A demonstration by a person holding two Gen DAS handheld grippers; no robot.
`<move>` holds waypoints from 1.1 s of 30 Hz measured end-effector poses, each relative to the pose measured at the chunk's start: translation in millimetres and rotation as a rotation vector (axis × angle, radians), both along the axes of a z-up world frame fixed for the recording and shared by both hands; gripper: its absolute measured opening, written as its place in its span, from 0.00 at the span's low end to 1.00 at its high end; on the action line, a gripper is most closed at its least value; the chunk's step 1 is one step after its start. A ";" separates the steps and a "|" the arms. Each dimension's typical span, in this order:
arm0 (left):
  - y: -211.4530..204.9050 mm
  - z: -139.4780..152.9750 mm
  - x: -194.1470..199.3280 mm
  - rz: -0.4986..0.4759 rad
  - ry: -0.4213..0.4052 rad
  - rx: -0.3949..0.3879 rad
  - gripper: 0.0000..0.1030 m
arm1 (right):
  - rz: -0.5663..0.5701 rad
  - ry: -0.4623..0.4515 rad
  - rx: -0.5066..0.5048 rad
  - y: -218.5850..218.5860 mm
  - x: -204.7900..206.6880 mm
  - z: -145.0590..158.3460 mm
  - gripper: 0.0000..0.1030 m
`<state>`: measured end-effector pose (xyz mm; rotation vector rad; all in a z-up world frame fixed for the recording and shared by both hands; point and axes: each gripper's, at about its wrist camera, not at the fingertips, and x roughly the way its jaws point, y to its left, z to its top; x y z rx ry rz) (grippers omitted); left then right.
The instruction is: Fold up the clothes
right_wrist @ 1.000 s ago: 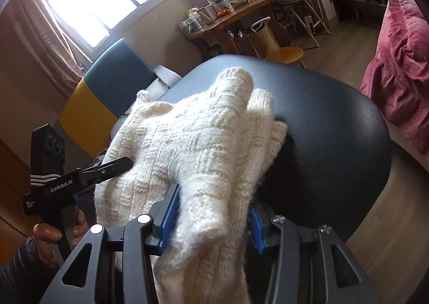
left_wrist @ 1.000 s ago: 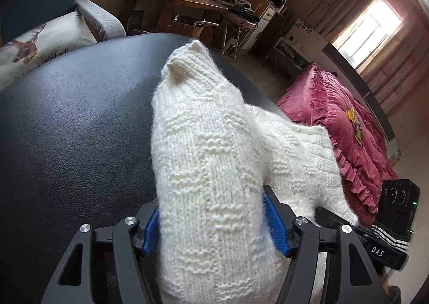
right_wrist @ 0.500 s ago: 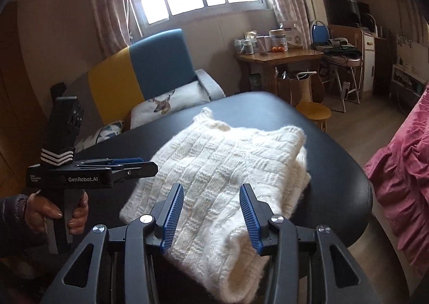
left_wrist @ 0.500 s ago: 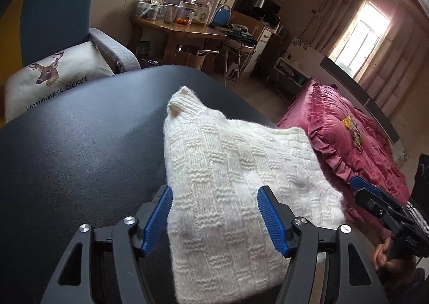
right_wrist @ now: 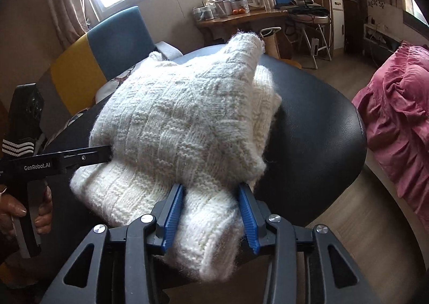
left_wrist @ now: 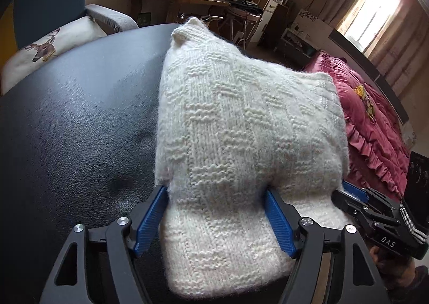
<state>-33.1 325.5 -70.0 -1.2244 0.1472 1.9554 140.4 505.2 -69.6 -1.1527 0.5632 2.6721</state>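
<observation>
A person's hand at the far left of the right wrist view holds the left gripper. Its jaws are opening, though both blue pads press the near edge of the cream knitted sweater, so it grasps the knit.

The sweater lies folded into a thick bundle on the black leather table, near its front edge. Its fuzzy wool shows a basket-weave block pattern, and 1 ribbed cuff or collar end pokes up at the far side. The layers bulge upward between the 2 grippers.

The right gripper is clamped on a bunched fold of the sweater, pads sunk into the wool. A pink ruffled bedspread lies beyond the table at right.
</observation>
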 end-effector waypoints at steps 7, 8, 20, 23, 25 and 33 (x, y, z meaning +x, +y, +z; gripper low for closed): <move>-16.9 30.3 14.4 0.107 0.123 -0.004 0.80 | -0.089 0.059 -0.015 -3.4 9.2 36.0 0.45; -21.0 37.1 18.1 0.126 0.151 -0.004 0.86 | -0.097 0.078 -0.003 -7.5 10.0 45.3 0.45; -84.4 122.2 64.4 0.282 0.429 0.008 1.00 | -0.135 0.082 0.162 -81.5 -29.3 94.6 0.46; -96.2 135.1 69.9 0.315 0.428 0.021 1.00 | -0.083 0.077 0.184 -95.4 -38.7 96.2 0.46; -100.7 141.2 71.9 0.354 0.437 0.005 1.00 | -0.047 0.071 0.185 -101.5 -43.1 95.1 0.46; -107.2 155.7 86.8 0.370 0.510 0.025 1.00 | 0.003 0.027 0.150 -109.7 -45.7 76.7 0.46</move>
